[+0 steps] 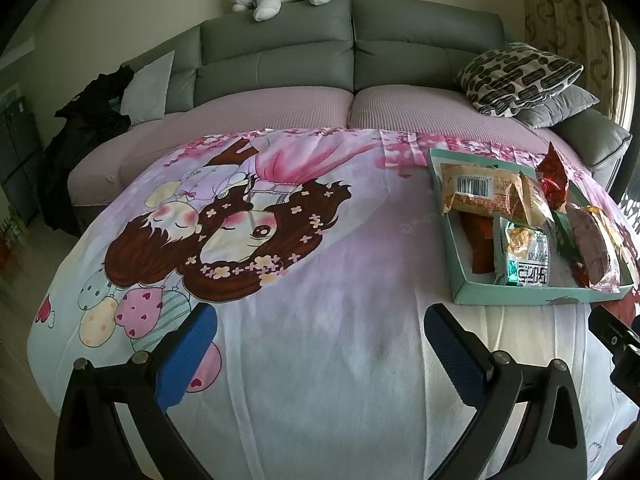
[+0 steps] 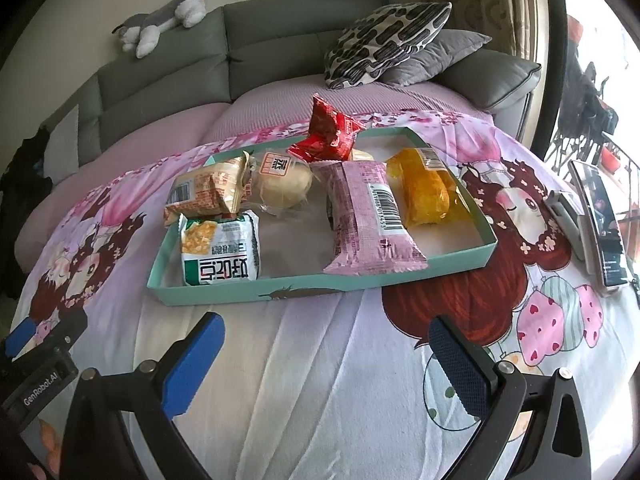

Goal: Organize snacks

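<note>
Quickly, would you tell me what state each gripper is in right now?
Left gripper: open, holding nothing, above the cartoon bedsheet.
Right gripper: open, holding nothing, short of the teal tray of snacks.

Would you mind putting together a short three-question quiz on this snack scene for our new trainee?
1. True or false: the left gripper and the right gripper each hold a snack.
2. Which packet leans over the far rim of the teal tray? A) red packet B) pink packet C) green-and-white packet
3. Fill in: the phone lies on the printed sheet, to the tray's ____ in the right wrist view.

Key:
1. False; both are open and empty.
2. A
3. right
</note>
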